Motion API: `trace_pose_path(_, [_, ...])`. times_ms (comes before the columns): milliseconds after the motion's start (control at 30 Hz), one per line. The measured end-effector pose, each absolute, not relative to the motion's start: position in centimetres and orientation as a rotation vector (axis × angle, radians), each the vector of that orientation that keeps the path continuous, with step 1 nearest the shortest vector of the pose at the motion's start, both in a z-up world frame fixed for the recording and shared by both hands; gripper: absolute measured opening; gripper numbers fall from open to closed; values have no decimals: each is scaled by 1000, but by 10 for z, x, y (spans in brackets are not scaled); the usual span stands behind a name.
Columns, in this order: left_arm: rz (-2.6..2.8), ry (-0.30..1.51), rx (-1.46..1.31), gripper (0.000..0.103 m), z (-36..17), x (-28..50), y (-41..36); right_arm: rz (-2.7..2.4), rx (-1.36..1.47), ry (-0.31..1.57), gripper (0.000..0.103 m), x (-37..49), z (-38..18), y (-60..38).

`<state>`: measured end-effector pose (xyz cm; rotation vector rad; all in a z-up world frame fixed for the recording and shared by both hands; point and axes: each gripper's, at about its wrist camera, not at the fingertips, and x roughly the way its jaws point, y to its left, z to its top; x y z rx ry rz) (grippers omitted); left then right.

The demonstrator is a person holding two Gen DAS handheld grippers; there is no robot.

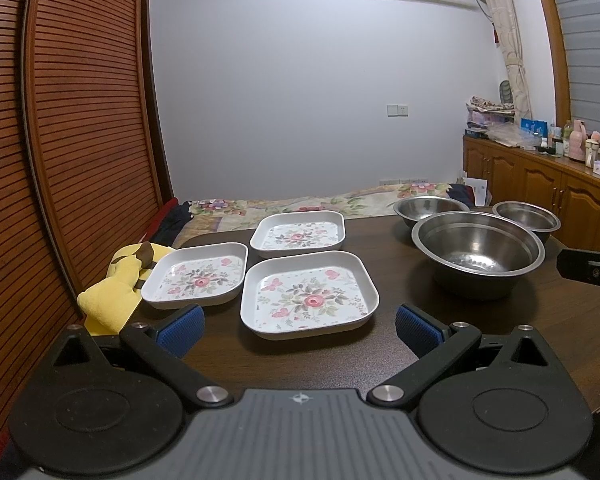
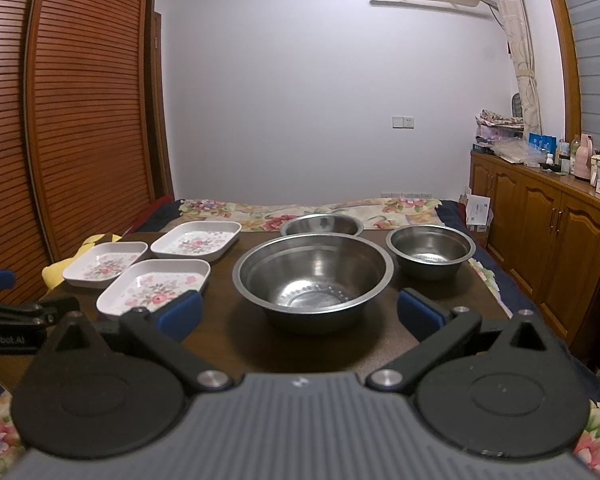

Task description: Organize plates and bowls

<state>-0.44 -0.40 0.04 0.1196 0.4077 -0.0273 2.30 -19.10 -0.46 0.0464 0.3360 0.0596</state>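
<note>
Three square white plates with a flower print lie apart on the dark table (image 1: pixel 396 276): a near plate (image 1: pixel 309 294), a left plate (image 1: pixel 198 275) and a far plate (image 1: pixel 299 234). To their right stand three steel bowls: a large bowl (image 1: pixel 478 254), a far bowl (image 1: pixel 427 209) and a small bowl (image 1: pixel 527 217). My left gripper (image 1: pixel 300 330) hovers open just short of the near plate, nothing between its blue pads. My right gripper (image 2: pixel 299 314) is open, facing the large bowl (image 2: pixel 314 278), with the small bowl (image 2: pixel 430 250) to the right.
A yellow cloth (image 1: pixel 114 288) hangs at the table's left edge. A bed with a floral cover (image 2: pixel 300 208) lies behind the table. A slatted wooden wardrobe (image 1: pixel 72 120) stands at the left, and a wooden cabinet (image 2: pixel 548 224) with bottles at the right.
</note>
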Motion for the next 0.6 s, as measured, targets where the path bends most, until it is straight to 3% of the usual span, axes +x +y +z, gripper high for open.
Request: trace_pose_path(600, [-31, 408, 121, 103, 1, -8, -6, 60, 51, 331, 103, 22, -4, -191])
